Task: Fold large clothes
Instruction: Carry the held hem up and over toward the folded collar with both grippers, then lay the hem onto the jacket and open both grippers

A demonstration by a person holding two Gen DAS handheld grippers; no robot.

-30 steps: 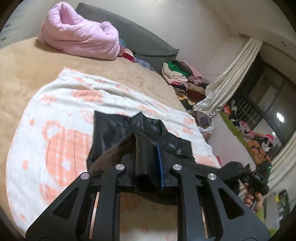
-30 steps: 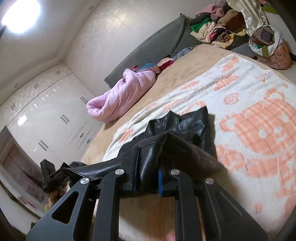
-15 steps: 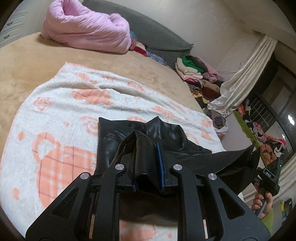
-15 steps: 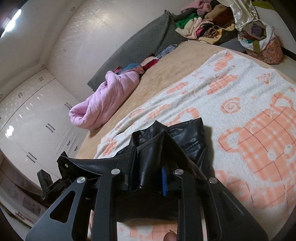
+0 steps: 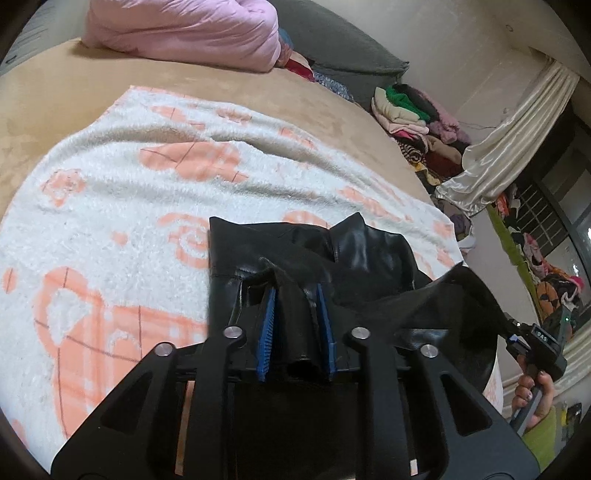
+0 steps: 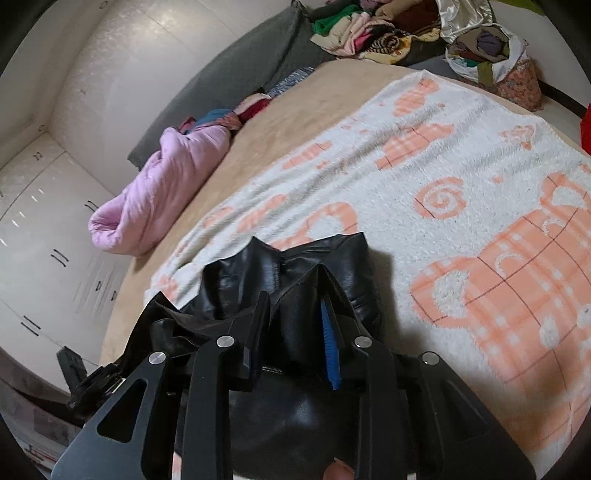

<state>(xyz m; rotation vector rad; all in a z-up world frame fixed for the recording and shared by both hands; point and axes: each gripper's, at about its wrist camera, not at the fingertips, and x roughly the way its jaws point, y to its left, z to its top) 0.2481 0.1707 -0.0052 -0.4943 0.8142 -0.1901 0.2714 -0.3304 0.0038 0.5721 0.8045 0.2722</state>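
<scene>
A black leather-like garment (image 5: 354, 251) lies partly on the white and orange blanket (image 5: 122, 192) spread over the bed. My left gripper (image 5: 295, 302) is shut on a bunched fold of the garment, between its blue pads. My right gripper (image 6: 295, 317) is shut on another fold of the same garment (image 6: 332, 258). The near edge of the garment is stretched between the two grippers and lifted off the blanket. The right gripper and the hand holding it also show at the right edge of the left wrist view (image 5: 535, 347).
A pink quilt (image 5: 184, 33) lies at the head of the tan bed (image 5: 44, 96), by a grey headboard cushion (image 5: 343, 62). A pile of folded clothes (image 5: 413, 114) and a cream curtain (image 5: 506, 147) stand beyond the bed. White wardrobes (image 6: 44, 221) line the wall.
Both grippers have carried the held edge forward over the blanket, toward the garment's far part. The garment now lies closer and more doubled over.
</scene>
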